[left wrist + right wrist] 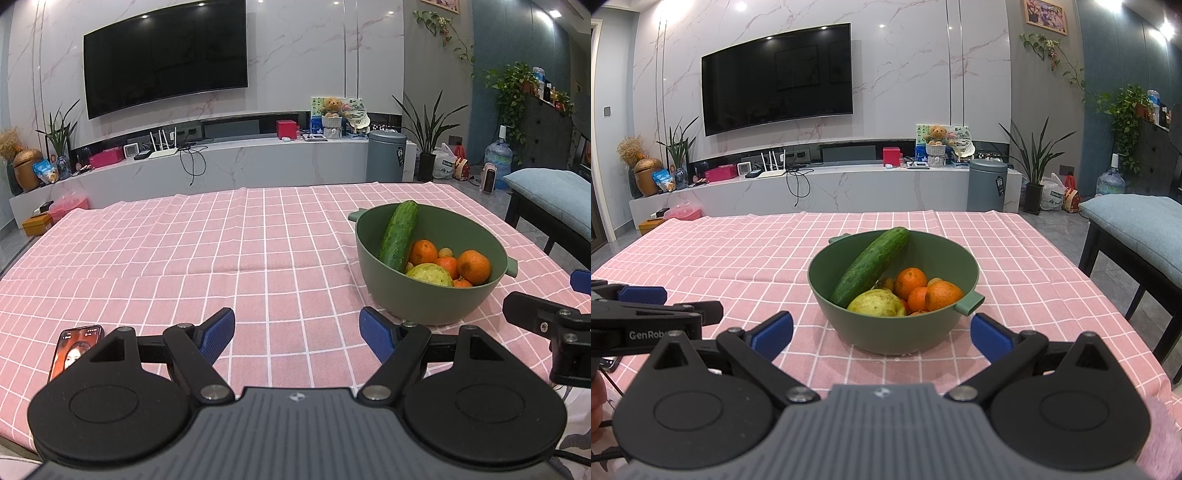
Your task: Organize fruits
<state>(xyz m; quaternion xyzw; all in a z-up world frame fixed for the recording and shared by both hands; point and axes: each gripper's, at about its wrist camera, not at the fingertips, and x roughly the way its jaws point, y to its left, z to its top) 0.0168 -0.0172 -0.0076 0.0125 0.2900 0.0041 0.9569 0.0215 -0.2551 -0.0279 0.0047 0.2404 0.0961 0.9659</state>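
Note:
A green bowl [424, 299] [897, 332] stands on the pink checked tablecloth. In it a cucumber [399, 236] [871, 266] leans against the rim, beside several oranges [474, 266] [942, 294] and a yellow-green pear [430, 275] [877, 302]. My left gripper [297, 334] is open and empty, over bare cloth to the left of the bowl. My right gripper [881, 330] is open and empty, just in front of the bowl, its jaws either side of the bowl's near wall.
A phone [75, 349] with a lit screen lies on the cloth at the near left. A bench with a blue cushion [1137, 225] stands right of the table. The table's far edge faces a TV unit.

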